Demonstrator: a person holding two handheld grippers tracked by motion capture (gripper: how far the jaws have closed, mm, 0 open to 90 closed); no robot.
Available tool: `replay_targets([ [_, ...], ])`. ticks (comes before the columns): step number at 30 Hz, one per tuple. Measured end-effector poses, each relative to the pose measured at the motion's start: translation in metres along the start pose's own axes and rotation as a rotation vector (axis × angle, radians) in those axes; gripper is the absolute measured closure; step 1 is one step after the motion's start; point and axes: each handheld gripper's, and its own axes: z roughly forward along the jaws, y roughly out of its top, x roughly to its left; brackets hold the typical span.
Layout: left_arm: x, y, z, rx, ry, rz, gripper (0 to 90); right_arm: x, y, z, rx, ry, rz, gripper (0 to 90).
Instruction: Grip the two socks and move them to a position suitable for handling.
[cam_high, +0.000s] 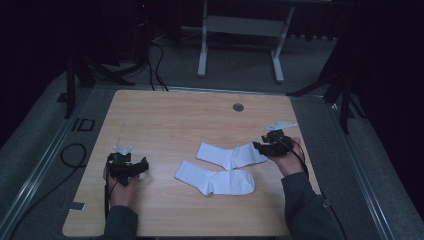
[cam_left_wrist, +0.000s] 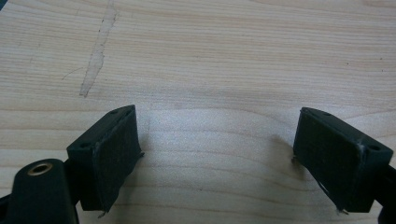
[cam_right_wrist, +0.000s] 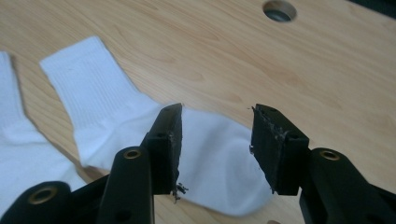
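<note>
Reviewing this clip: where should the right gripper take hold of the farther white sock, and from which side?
Probably at the toe end of the farther sock, coming from the table's right edge. That end lies flat just beyond the open right gripper, clear of the nearer sock, so a low pinch on its edge should lift one sock.

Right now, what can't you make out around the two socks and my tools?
- Far sock: its toe end, high view, hidden behind the right tool.
- Near sock: right gripper view, cut off by the left edge.
- Left tool: open over bare table; how far it sits above the wood is unclear.
</note>
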Motion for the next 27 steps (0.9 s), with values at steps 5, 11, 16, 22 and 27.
replay_targets([
  [5, 0.000, 0.000, 0.000, 0.000, 0.000, 0.000, 14.4, 0.015, 0.005, 0.018, 0.034, -0.001, -0.077, 61.1],
  [11, 0.000, 0.000, 0.000, 0.000, 0.000, 0.000, 14.4, 0.024, -0.010, 0.057, 0.137, 0.009, -0.127, 80.5],
  [16, 0.000, 0.000, 0.000, 0.000, 0.000, 0.000, 14.4, 0.026, -0.024, 0.074, 0.171, 0.015, -0.123, 84.5],
  [22, 0.000, 0.000, 0.000, 0.000, 0.000, 0.000, 14.4, 0.023, -0.027, 0.071, 0.174, -0.022, -0.117, 84.2],
  [27, 0.000, 0.000, 0.000, 0.000, 0.000, 0.000, 14.4, 0.013, -0.036, 0.064, 0.167, -0.028, -0.049, 82.3],
])
